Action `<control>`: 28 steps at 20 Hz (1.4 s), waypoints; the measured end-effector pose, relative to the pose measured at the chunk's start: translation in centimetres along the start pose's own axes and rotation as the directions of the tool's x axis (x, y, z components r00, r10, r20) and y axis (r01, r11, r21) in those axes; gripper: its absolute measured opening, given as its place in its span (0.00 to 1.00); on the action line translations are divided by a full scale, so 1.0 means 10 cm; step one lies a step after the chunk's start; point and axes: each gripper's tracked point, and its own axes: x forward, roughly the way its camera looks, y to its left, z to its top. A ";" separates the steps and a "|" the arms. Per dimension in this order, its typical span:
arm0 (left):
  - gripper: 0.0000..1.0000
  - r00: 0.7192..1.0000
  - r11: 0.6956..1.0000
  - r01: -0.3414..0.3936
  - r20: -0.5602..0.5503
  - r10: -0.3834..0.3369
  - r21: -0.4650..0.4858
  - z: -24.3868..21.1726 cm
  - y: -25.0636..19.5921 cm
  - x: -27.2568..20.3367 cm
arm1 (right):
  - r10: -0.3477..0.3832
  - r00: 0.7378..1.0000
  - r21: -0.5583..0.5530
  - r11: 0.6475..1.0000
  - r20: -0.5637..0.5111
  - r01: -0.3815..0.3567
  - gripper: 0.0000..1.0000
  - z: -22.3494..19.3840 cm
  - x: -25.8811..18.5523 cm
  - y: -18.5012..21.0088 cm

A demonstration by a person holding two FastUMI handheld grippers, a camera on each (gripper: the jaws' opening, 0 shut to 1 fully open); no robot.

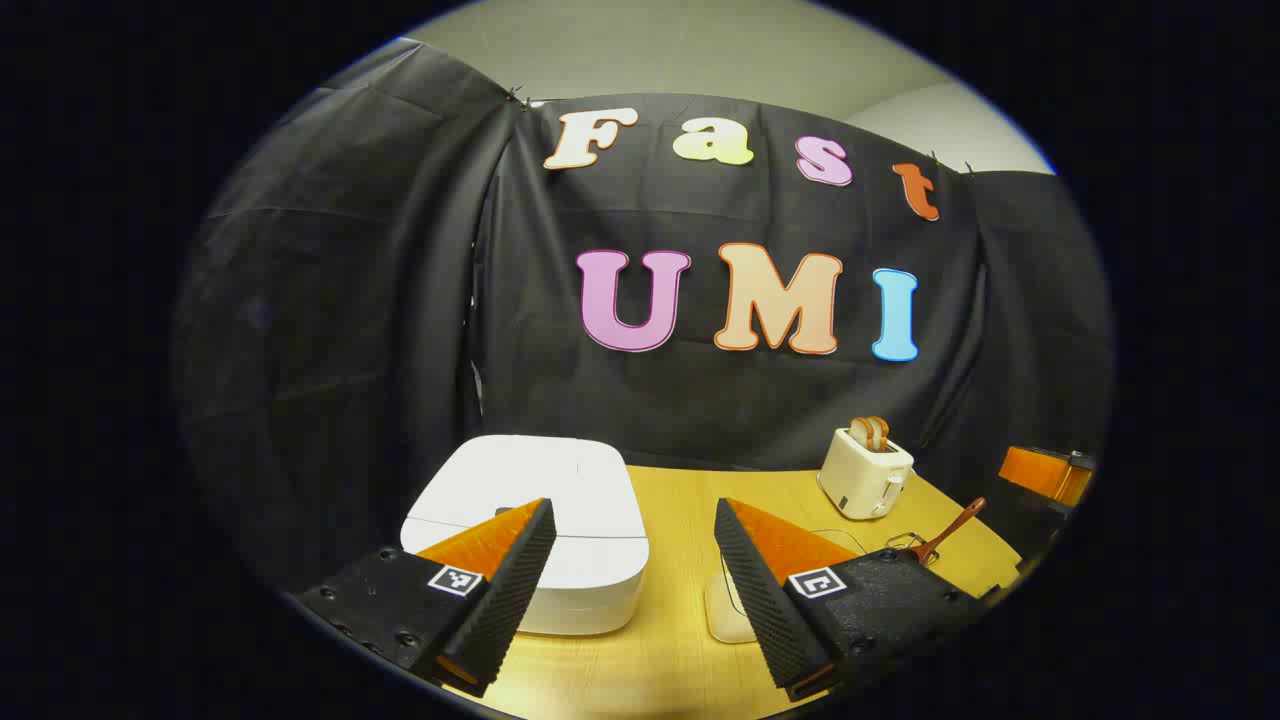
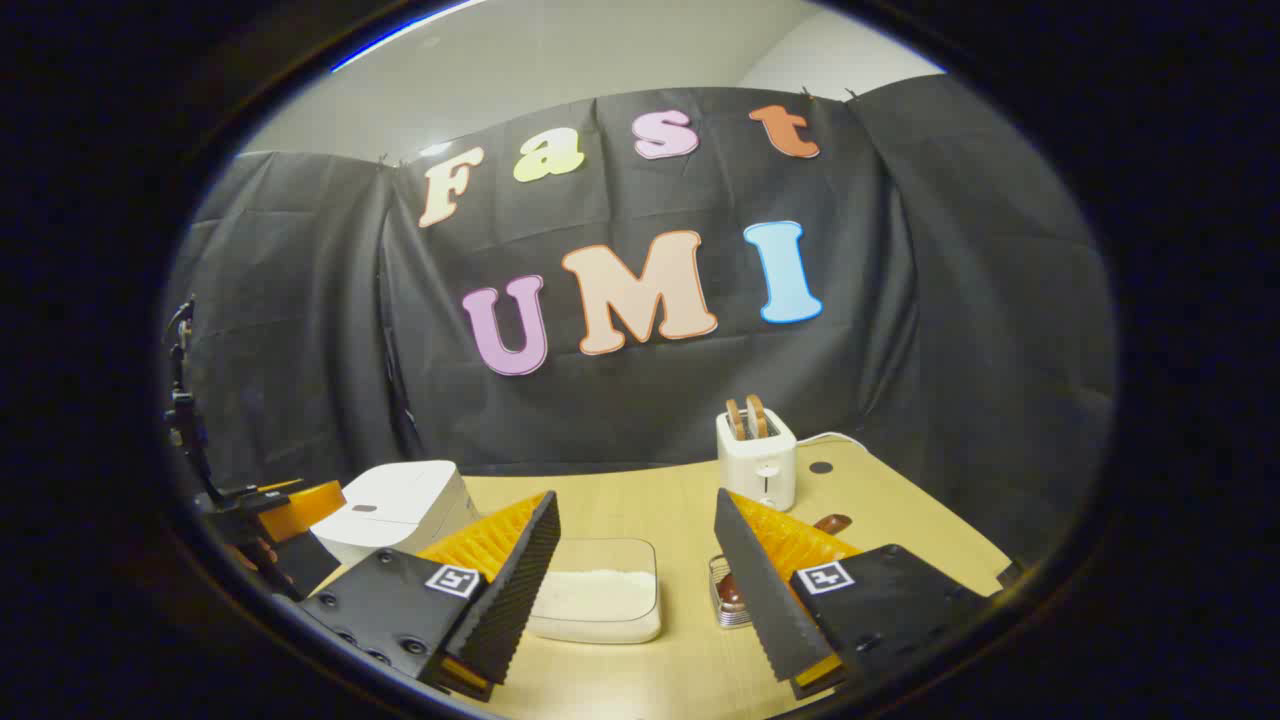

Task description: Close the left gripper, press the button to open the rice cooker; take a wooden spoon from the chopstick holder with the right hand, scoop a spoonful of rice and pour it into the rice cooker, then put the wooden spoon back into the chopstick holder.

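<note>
From my left, the rice cooker [image 1: 530,530] sits lid-down under my left gripper [image 1: 635,590], whose jaws are spread and must shut before pressing the button. Rightward, my right gripper [image 2: 640,590], equally spread and empty, hovers between the rice tray [image 2: 598,600] and the chopstick holder [image 2: 728,592] with its wooden spoon [image 1: 945,535].

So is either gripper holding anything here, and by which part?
Nothing is held. The left gripper and the right gripper are both open, with empty gaps.

Both cams low over table [image 1: 680,520], facing back wall, toaster [image 1: 865,470] shared
</note>
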 end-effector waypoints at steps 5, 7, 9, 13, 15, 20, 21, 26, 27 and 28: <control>0.95 1.000 1.000 -0.029 -0.005 0.029 -0.010 -0.06 0.07 -0.04 | 0.009 1.000 -0.005 1.000 0.000 -0.009 0.98 0.01 -0.01 -0.02; 0.95 0.999 0.999 -0.031 -0.005 0.031 -0.005 -0.06 0.09 -0.06 | 0.010 1.000 -0.005 1.000 -0.003 -0.010 0.98 0.00 -0.01 -0.02; 0.94 1.000 1.000 -0.029 -0.005 0.029 -0.001 -0.07 0.08 -0.06 | 0.012 1.000 -0.006 1.000 -0.002 -0.012 0.98 0.00 -0.04 0.00; 0.94 1.000 1.000 -0.015 -0.015 0.015 0.002 -0.10 0.05 -0.06 | -0.001 1.000 -0.006 1.000 -0.006 0.001 0.98 -0.02 -0.09 -0.03; 0.94 1.000 1.000 -0.008 -0.016 0.009 0.004 -0.11 0.03 -0.04 | -0.009 1.000 -0.009 1.000 -0.006 0.009 0.98 -0.04 -0.11 -0.05; 0.93 1.000 1.000 0.008 -0.020 -0.007 0.014 -0.13 0.02 0.00 | -0.023 1.000 -0.002 1.000 -0.002 0.023 0.98 -0.04 -0.08 -0.07; 0.93 1.000 1.000 0.010 -0.017 -0.010 0.018 -0.11 0.00 0.01 | -0.024 1.000 0.000 1.000 -0.003 0.024 0.98 -0.03 -0.07 -0.07; 0.93 1.000 0.999 0.029 -0.003 -0.029 0.029 -0.07 -0.03 0.06 | -0.039 0.999 0.004 0.999 0.010 0.039 0.98 0.03 -0.04 -0.10; 0.93 0.999 0.999 0.034 -0.001 -0.034 0.036 -0.07 -0.04 0.08 | -0.042 0.999 0.003 0.999 0.012 0.042 0.98 0.03 -0.04 -0.09; 0.93 0.999 0.998 0.038 0.001 -0.038 0.041 -0.06 -0.05 0.11 | -0.047 0.999 0.002 0.999 0.013 0.047 0.98 0.02 -0.04 -0.11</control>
